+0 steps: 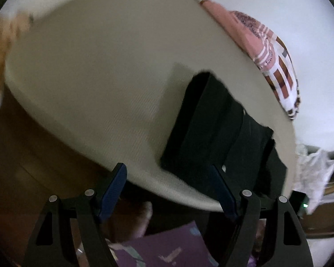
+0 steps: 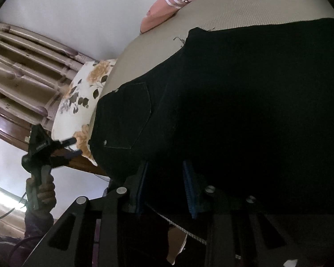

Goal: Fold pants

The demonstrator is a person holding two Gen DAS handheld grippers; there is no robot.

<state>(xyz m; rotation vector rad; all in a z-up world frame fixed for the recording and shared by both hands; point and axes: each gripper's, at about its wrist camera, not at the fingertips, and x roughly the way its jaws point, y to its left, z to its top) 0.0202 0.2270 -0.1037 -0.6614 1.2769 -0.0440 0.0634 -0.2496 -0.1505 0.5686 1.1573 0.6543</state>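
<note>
Two grippers: the left gripper (image 1: 169, 184) hangs open and empty over the mattress (image 1: 89, 77) edge; the right gripper (image 2: 164, 184) pinches the black pants (image 2: 245, 111) lying at that edge.

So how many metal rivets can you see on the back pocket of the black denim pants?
2: one rivet at the pocket's upper corner, another rivet at its lower corner. Others may be hidden in shadow.
</note>
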